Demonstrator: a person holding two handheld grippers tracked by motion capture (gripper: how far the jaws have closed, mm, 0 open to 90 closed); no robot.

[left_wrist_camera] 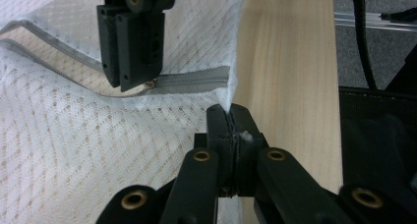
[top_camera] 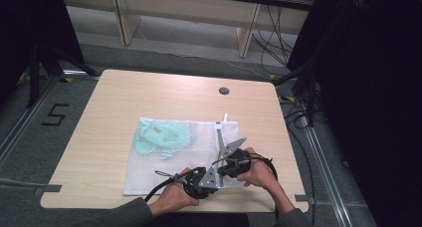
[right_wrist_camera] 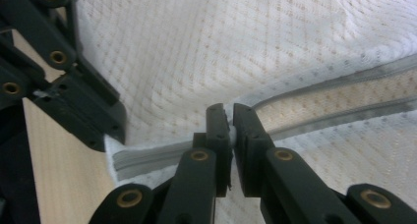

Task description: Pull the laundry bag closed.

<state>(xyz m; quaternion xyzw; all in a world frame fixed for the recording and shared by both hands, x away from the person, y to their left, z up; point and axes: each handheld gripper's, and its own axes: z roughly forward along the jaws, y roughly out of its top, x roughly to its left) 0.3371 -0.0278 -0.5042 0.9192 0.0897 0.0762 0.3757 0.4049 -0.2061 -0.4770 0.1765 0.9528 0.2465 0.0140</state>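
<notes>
A white mesh bag [top_camera: 164,160] lies flat on the wooden table [top_camera: 124,97], with a teal garment [top_camera: 161,137] inside its far left part. My left gripper [left_wrist_camera: 229,111] is shut on the bag's near right corner by the zipper's end; it shows from above at the left gripper [top_camera: 217,182]. My right gripper [right_wrist_camera: 227,111] is shut on the zipper pull [left_wrist_camera: 152,84] of the grey zipper [right_wrist_camera: 147,160]. The zipper is closed between the two grippers and gapes open beyond the right one [right_wrist_camera: 334,101]. From above, the right gripper [top_camera: 222,168] sits just behind the left.
A round cable grommet [top_camera: 224,91] sits near the table's far edge. The table's right edge [left_wrist_camera: 290,86] runs close beside the left gripper. Black curtains and cables [top_camera: 298,87] stand to the right, and a floor mark "5" [top_camera: 53,115] to the left.
</notes>
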